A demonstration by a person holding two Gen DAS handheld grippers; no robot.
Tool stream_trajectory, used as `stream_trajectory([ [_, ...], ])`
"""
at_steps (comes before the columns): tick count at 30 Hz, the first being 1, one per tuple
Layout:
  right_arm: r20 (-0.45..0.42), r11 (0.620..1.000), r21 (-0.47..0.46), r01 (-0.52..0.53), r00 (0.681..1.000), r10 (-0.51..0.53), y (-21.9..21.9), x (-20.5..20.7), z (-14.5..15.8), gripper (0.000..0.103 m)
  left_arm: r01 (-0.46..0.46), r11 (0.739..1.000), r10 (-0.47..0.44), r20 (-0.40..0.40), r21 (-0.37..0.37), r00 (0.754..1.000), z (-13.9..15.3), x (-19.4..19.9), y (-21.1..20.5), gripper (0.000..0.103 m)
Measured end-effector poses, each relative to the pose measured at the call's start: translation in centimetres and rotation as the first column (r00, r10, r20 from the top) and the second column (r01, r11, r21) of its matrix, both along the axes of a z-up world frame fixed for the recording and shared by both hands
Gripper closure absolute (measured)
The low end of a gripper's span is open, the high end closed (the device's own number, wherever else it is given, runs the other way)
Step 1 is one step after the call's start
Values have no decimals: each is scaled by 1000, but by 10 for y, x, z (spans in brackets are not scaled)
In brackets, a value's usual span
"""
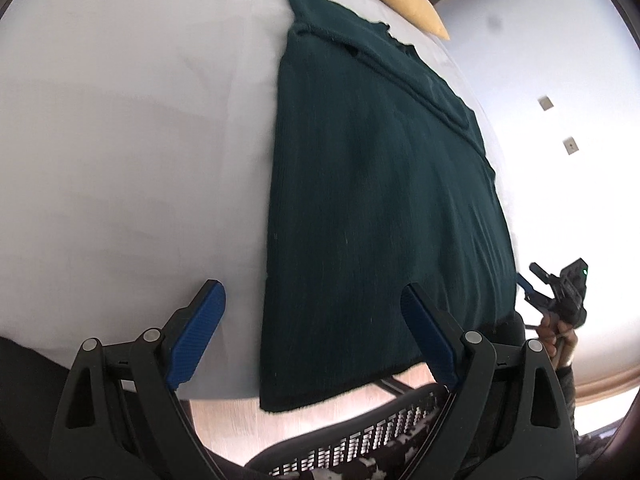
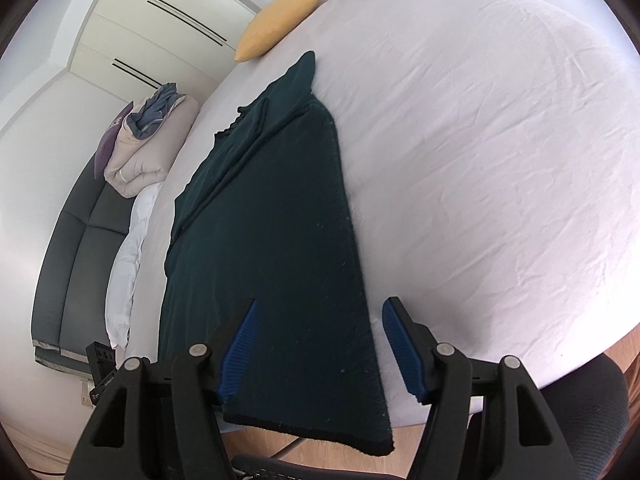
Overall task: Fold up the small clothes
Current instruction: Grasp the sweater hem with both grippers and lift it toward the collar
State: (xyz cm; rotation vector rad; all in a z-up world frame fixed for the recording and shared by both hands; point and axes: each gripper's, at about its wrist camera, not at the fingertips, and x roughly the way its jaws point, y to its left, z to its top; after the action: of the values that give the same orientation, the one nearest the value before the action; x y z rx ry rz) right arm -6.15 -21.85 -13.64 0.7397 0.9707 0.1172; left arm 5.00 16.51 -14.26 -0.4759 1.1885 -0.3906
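My dark green sweater lies folded long on the bed, hem over the edge, so both my left gripper and right gripper hover spread, holding nothing, ready for the hem corners.

A wide bed carries everything, spread with a pale, lightly creased sheet. Lying flat on it is a dark green knitted garment, folded into a long panel, its lower hem hanging just over the near edge of the mattress. A yellow pillow rests at the far edge, just beyond the garment's top end.
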Motion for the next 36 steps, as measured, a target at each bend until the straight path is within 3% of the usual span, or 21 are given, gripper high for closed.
stream_trajectory([
  [5,-2,1000,26,-5,1000,5,1,0,-4,37,44,999,-44,-9,-28,999,-5,-6,-1,18],
  [9,-3,998,56,-8,1000,8,-1,-3,-6,37,62,991,-68,-47,-118,997,-10,2,-2,35],
  [14,-8,996,85,2,1000,-1,-6,-9,-7,37,46,973,-69,-95,-225,993,-21,13,7,41],
  [18,-17,996,92,-5,1000,6,-8,-13,-7,37,-8,956,-36,-146,-292,989,-34,14,30,73],
  [20,-24,996,91,-6,1000,8,-9,-16,-7,37,-14,945,-39,-153,-328,987,-39,13,33,73],
  [30,-89,997,80,5,996,2,-23,-31,-10,37,18,941,-72,-147,-339,987,-41,18,15,73],
  [36,-138,996,91,-18,990,31,-23,-32,-17,38,21,951,-67,-142,-308,988,-41,19,7,94],
])
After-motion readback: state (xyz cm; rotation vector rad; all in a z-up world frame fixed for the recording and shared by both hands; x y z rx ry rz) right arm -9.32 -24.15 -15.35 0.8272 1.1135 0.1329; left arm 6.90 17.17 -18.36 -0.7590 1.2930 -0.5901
